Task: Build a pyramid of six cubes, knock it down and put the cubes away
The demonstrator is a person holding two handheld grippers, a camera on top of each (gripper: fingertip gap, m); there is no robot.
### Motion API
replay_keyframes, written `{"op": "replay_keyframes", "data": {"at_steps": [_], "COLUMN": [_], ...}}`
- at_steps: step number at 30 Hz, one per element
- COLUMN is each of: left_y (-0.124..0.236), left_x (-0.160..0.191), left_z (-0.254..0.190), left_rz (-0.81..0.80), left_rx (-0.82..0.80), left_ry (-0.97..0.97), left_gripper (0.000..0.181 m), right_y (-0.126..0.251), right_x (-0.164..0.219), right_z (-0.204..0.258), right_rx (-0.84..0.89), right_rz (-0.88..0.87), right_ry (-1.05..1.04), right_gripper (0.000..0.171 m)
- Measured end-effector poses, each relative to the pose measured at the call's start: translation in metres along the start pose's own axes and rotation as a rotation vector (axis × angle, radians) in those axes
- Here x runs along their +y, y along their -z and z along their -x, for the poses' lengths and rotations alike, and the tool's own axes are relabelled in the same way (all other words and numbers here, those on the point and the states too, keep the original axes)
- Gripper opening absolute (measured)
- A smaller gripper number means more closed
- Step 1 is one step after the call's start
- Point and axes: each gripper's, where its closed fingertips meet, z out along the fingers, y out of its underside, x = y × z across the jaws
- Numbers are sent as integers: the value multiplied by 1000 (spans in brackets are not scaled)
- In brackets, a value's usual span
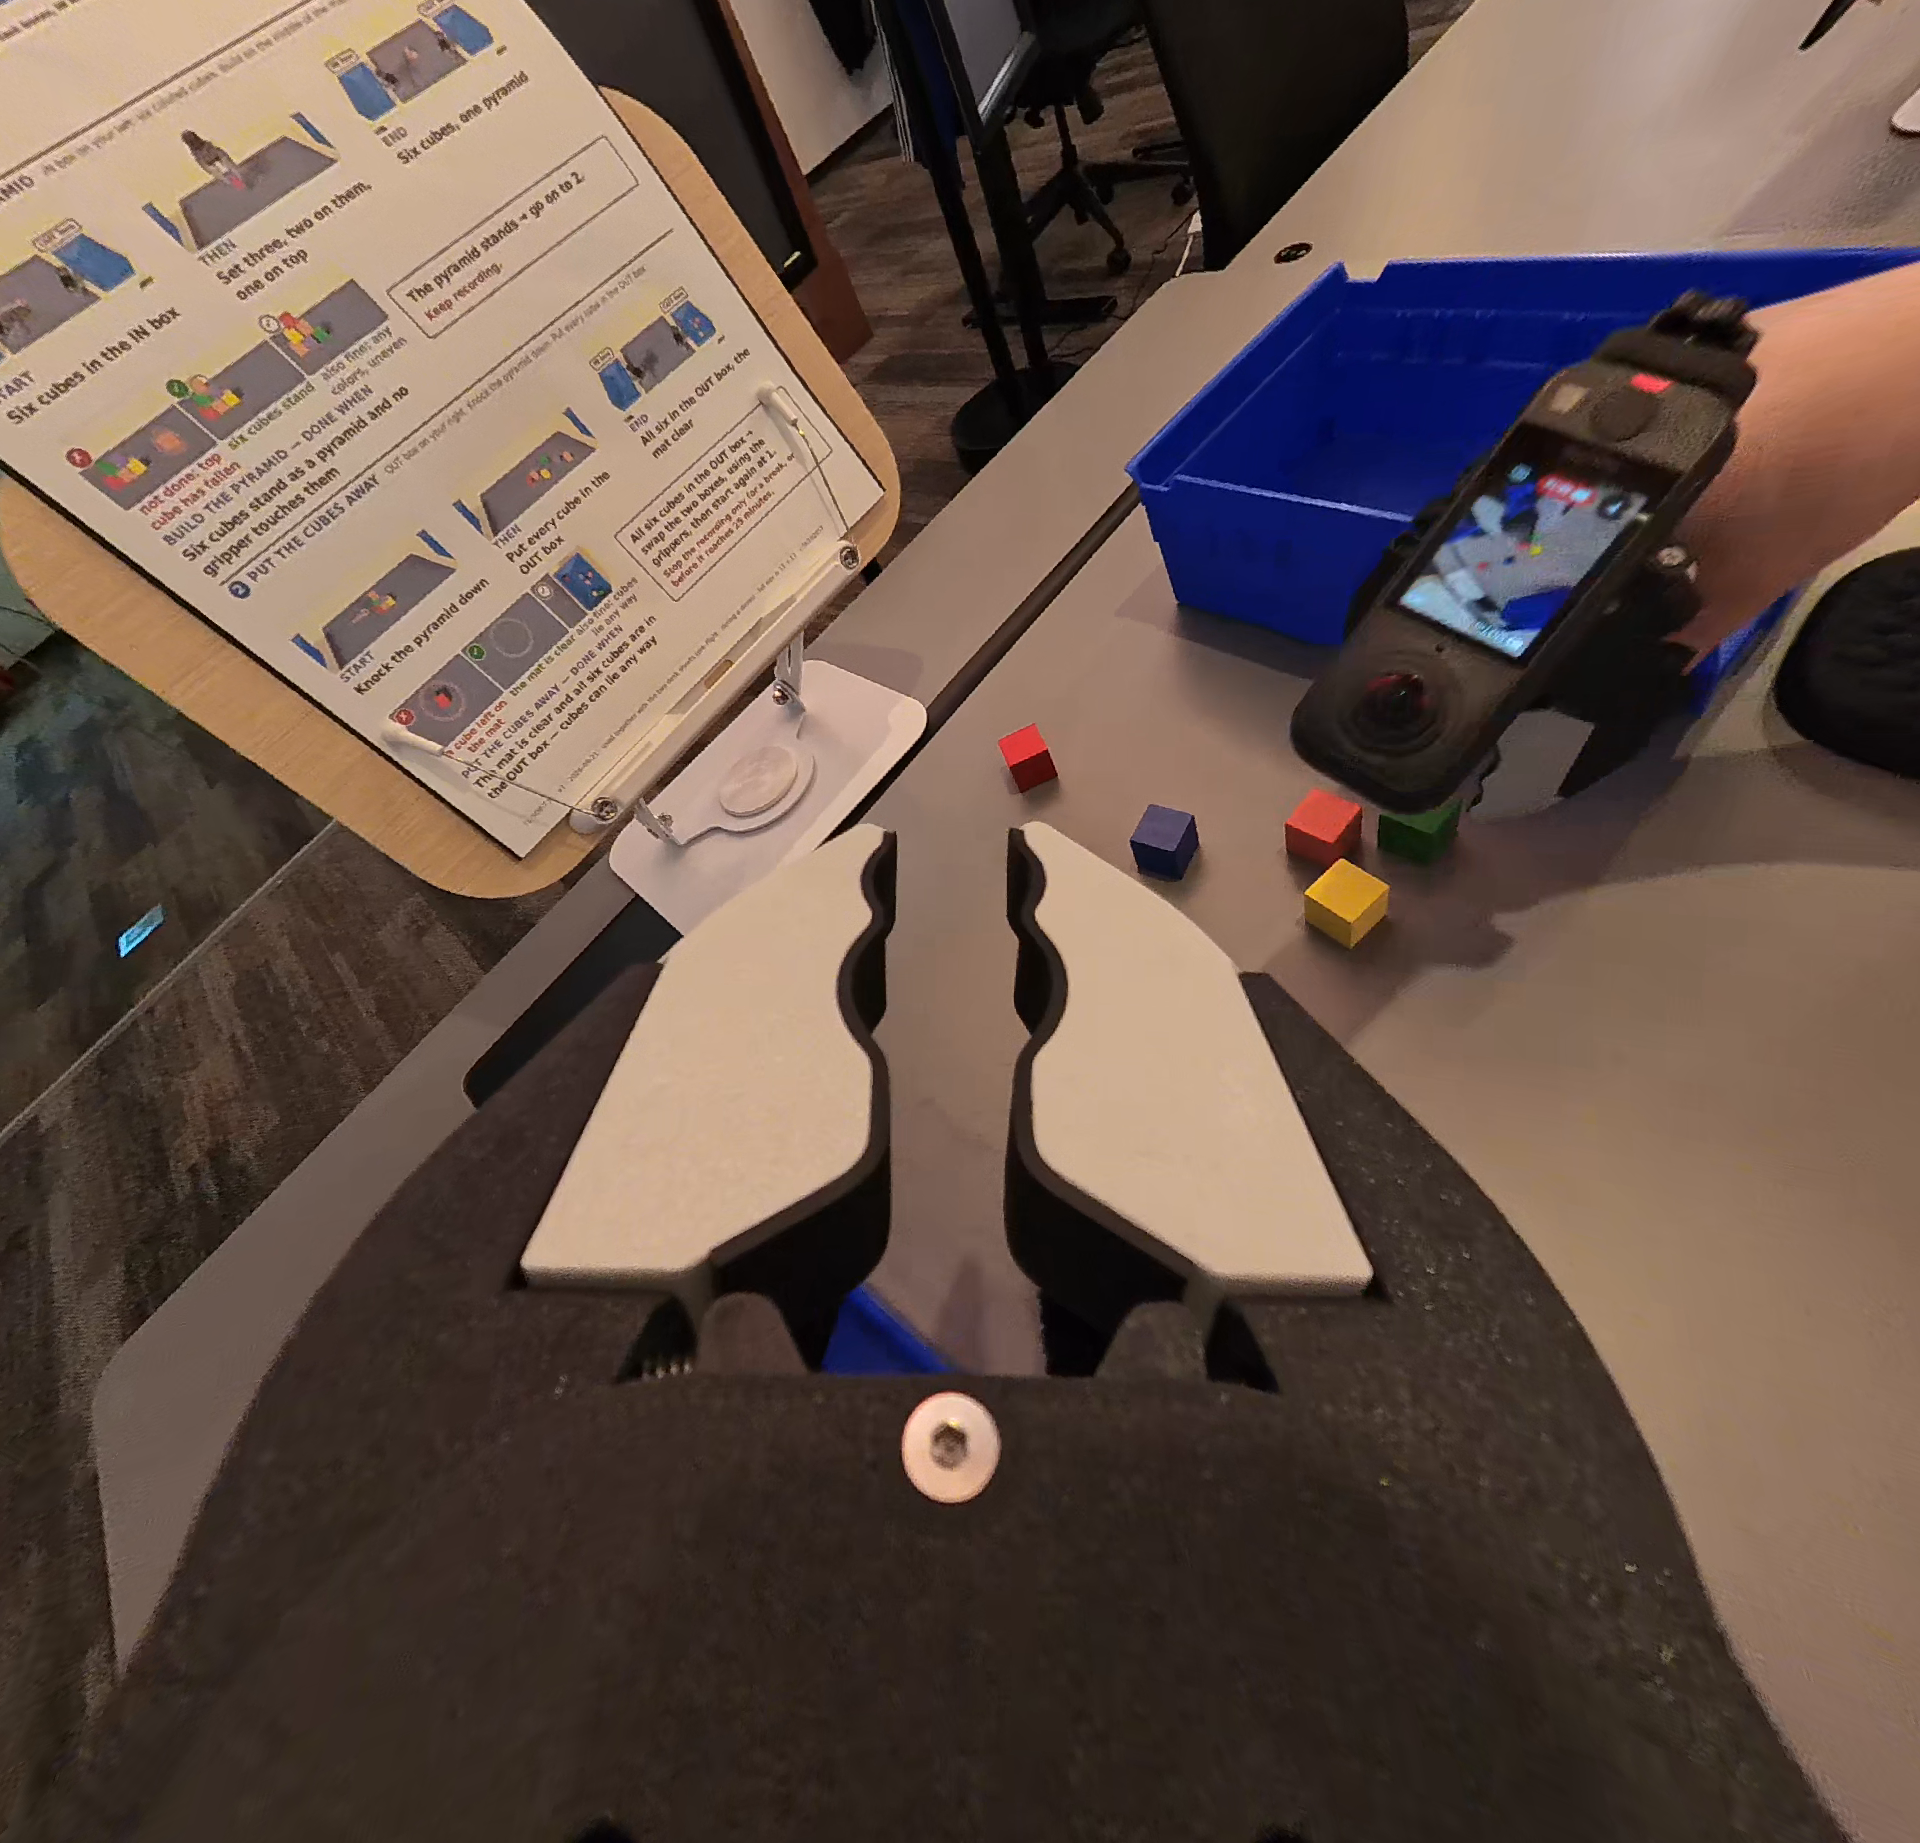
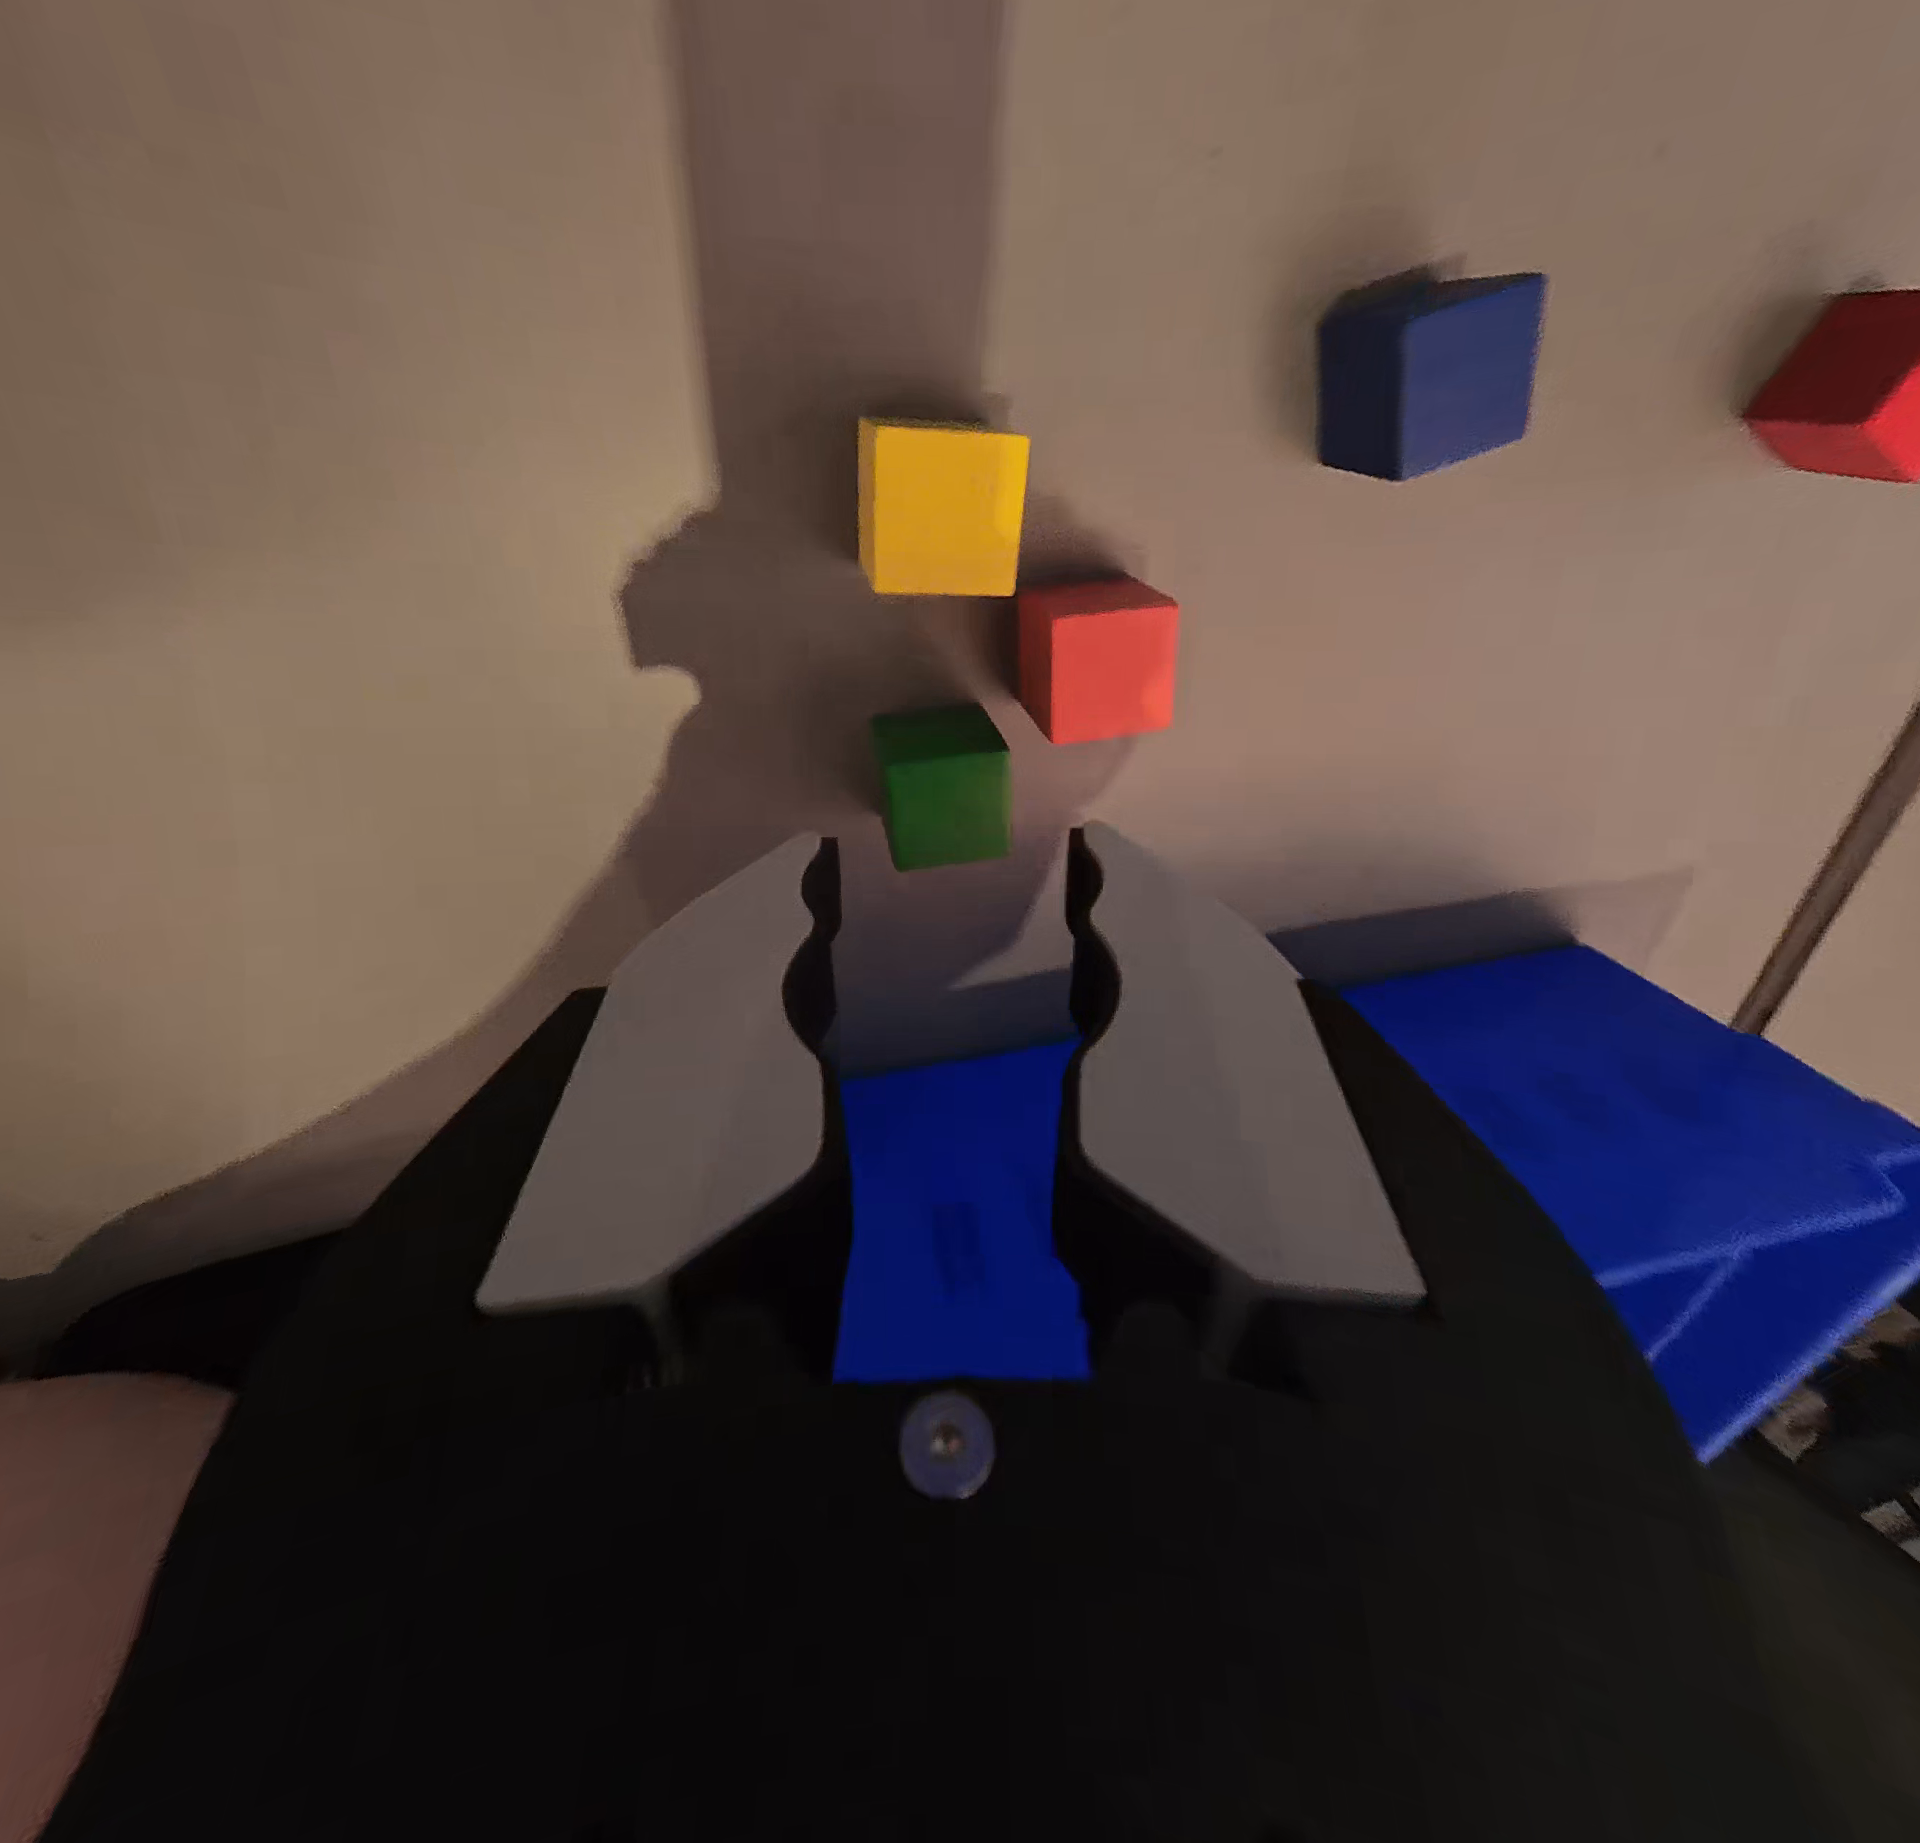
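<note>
Only five cubes show on the table (image 1: pixel 1558 1170), with the green cube (image 2: pixel 943 804) at 12 o'clock just beyond the empty, parted right gripper (image 2: pixel 945 843), half hidden in the left view, whose left gripper (image 1: pixel 951 837) is parted and empty too.

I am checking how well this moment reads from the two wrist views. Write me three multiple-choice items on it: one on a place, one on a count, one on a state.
1. Nearest the right tool's tips lies:
A. green cube
B. yellow cube
C. blue cube

2. Cubes visible on the table:
A. three
B. five
C. six

3. The left tool is:
A. shut on a cube
B. open, holding nothing
C. inside the blue bin

Key: 1 A, the green cube sits just beyond the tips. 2 B, two red, one blue, one yellow, one green. 3 B, its fingers stand apart over bare table.
</note>
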Motion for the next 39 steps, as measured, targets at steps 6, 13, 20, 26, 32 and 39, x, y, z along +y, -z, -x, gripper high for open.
{"op": "replay_keyframes", "data": {"at_steps": [6, 13, 20, 26, 32, 39], "left_y": [1, 3, 6, 4, 4, 3], "left_x": [-1, -1, -3, 0, 4, 7], "left_z": [-1, 1, 4, 4, 6, 9], "left_rz": [-4, -10, -19, -3, 16, 26], "left_rx": [6, 2, -6, -11, -18, -22], "left_ry": [-3, 2, 5, 4, 6, 15], "left_gripper": [20, 20, 20, 20, 20, 20], "right_y": [-27, -25, 127, 89, -24, -49], "right_x": [5, 4, 10, 155, 207, 220], "right_z": [3, 4, -57, -105, -99, -91], "right_rx": [-73, -98, 278, 292, -21, -59], "right_rz": [55, 33, -577, -372, -109, 8], "right_ry": [-6, 7, -200, -711, -973, -993], "right_gripper": [40, 29, 29, 30, 30, 30]}}
